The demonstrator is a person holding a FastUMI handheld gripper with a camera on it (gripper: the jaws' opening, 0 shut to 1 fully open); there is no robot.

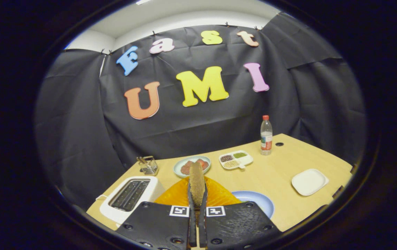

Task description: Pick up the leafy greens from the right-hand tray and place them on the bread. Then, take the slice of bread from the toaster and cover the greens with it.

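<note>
A: Where is the slice of bread (196, 180)?
B: Lower middle of the frame, standing on edge between the fingers of the tongs (197, 208), its long axis pointing up and away.
A: And the tongs?
B: Nearly closed, both fingers pressing the slice.
A: Around it?
B: An orange mat (215, 196) and blue plate (259, 201) behind; toaster (129, 196) lower left; bottle (266, 135) on the desk (274, 173), label unreadable.

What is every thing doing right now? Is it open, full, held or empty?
gripper: shut on the bread slice
bread slice: held on edge between the fingers
toaster: slots look empty
white tray: empty
bottle: upright, capped
divided dish: filled
green plate: holds red food
</note>
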